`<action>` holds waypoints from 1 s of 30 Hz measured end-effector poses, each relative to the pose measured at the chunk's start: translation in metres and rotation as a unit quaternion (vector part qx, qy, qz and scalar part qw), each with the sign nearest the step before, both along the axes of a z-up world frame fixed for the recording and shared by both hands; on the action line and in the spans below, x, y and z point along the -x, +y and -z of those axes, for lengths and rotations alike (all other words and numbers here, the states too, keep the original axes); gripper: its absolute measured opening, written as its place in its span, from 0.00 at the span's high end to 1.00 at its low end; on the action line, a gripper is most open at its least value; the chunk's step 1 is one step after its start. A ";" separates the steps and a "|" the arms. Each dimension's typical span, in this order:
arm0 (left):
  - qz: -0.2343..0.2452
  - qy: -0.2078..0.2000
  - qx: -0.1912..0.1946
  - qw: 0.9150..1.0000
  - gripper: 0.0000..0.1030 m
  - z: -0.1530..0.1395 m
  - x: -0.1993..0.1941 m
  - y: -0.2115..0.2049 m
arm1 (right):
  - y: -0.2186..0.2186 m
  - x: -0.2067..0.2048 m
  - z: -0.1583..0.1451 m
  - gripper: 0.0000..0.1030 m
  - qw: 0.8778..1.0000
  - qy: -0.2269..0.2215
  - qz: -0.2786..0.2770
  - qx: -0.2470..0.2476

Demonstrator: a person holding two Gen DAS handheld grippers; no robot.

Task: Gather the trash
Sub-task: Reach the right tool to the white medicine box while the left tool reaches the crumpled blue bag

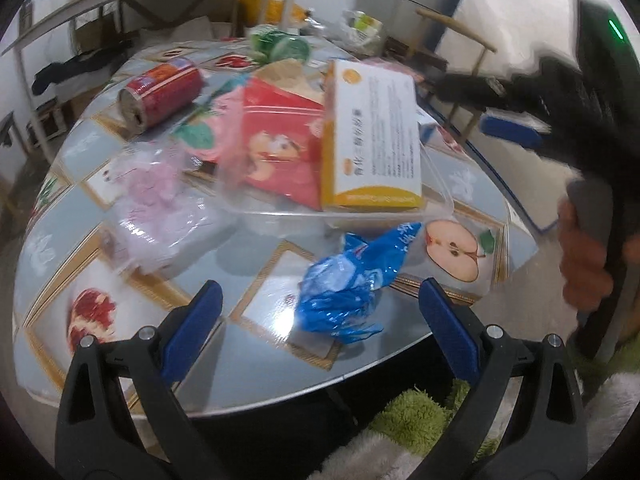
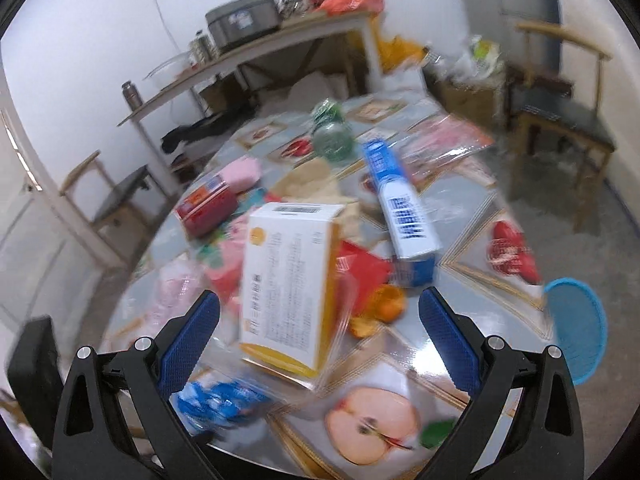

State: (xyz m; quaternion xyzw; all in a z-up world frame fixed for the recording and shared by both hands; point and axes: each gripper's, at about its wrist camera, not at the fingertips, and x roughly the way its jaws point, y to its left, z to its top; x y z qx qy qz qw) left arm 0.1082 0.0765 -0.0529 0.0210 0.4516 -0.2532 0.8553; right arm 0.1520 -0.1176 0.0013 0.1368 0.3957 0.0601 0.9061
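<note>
The table (image 1: 256, 256) with its fruit-print cloth fills both views; a yellow-and-white box (image 1: 374, 136) sits at its centre, at twelve o'clock from the left gripper (image 1: 320, 320); a red can (image 1: 162, 94) lies on its side at eleven o'clock; a crumpled blue wrapper (image 1: 344, 284) lies between the spread, empty left fingers; the right gripper (image 2: 320, 324) is also spread, empty, the box just ahead at twelve o'clock.

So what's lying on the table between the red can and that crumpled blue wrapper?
In the left wrist view, a crumpled pinkish clear plastic bag lies between the red can and the crumpled blue wrapper.
</note>
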 end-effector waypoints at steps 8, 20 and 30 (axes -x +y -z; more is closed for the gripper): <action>0.014 0.010 -0.048 0.999 0.43 0.017 -0.003 -0.009 | 0.028 -0.055 0.016 0.06 0.998 0.043 -0.030 0.017; 0.018 0.005 -0.043 0.999 0.68 0.014 0.001 -0.008 | 0.044 -0.081 0.031 0.20 0.996 0.065 -0.013 0.055; -0.005 0.000 -0.031 0.999 0.72 0.002 0.003 0.001 | 0.033 -0.071 0.015 0.31 0.999 0.029 -0.017 0.014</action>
